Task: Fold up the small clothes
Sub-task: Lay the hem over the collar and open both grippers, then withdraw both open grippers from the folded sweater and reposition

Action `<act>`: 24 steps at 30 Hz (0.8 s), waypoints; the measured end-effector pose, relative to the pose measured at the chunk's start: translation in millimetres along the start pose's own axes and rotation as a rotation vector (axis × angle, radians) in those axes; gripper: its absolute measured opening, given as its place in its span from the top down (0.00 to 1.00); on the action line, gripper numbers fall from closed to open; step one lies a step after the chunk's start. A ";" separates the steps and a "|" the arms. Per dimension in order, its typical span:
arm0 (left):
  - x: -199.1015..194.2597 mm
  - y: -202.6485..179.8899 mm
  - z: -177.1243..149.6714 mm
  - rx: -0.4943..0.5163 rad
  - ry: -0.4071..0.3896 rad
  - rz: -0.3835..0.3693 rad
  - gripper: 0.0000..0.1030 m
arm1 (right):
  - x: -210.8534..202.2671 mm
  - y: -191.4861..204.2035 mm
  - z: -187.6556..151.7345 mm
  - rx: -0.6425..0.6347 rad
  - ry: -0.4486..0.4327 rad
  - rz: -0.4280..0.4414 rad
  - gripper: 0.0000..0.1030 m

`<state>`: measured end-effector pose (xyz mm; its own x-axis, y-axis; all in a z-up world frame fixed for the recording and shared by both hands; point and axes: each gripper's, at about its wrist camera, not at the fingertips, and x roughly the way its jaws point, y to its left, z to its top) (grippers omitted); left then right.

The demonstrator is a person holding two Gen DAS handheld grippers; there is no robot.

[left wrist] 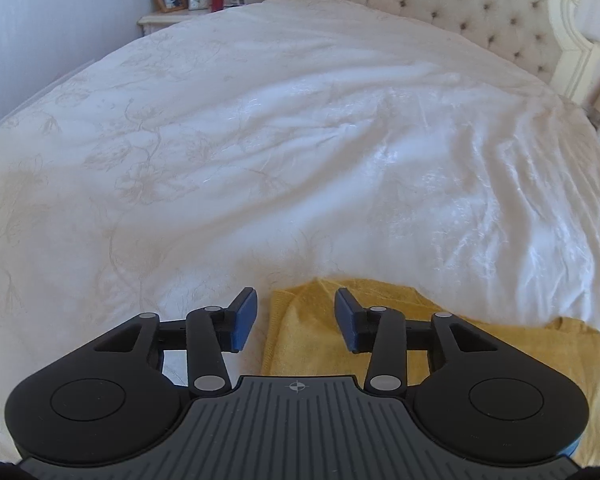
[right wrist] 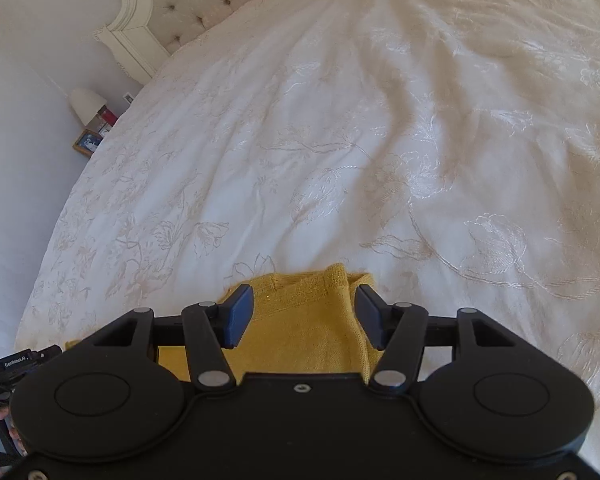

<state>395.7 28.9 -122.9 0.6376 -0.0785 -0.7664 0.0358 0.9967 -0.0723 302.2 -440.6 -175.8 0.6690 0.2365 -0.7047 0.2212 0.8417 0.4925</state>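
A yellow knitted garment (left wrist: 308, 340) lies flat on the white bedspread (left wrist: 300, 140), partly hidden under both grippers. My left gripper (left wrist: 296, 320) is open and empty above the garment's left edge, its left pad over the bedspread. In the right wrist view the same yellow garment (right wrist: 304, 320) shows a folded flap with a seam along its right side. My right gripper (right wrist: 304, 314) is open and empty, with a finger on either side of that flap. The left gripper's body (right wrist: 16, 364) shows at the lower left of the right wrist view.
The white embroidered bedspread (right wrist: 340, 140) fills both views. A tufted headboard (left wrist: 460, 0) stands at the far end. A nightstand (left wrist: 168, 20) holds a picture frame, a clock and a red bottle. A lamp (right wrist: 88, 106) stands beside the bed.
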 end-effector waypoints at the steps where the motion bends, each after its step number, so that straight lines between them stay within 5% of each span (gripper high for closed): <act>1: -5.7 -6.7 -4.5 0.033 0.001 -0.011 0.54 | -4.2 4.9 -4.3 -0.026 0.005 0.005 0.39; 10: -25.6 -70.8 -89.0 0.263 0.167 -0.150 0.49 | -1.9 42.8 -67.1 -0.125 0.180 0.057 0.32; 16: -32.5 -66.3 -145.9 0.369 0.271 -0.121 0.45 | -4.8 35.4 -111.5 -0.164 0.298 -0.016 0.32; 24: -36.7 -60.6 -157.8 0.423 0.304 -0.089 0.33 | -20.9 26.8 -133.1 -0.204 0.310 -0.050 0.32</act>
<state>248.8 -31.5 -191.0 0.3677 -0.1027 -0.9242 0.4277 0.9012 0.0700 199.7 -358.4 -215.9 0.4076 0.3021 -0.8617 0.0814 0.9279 0.3638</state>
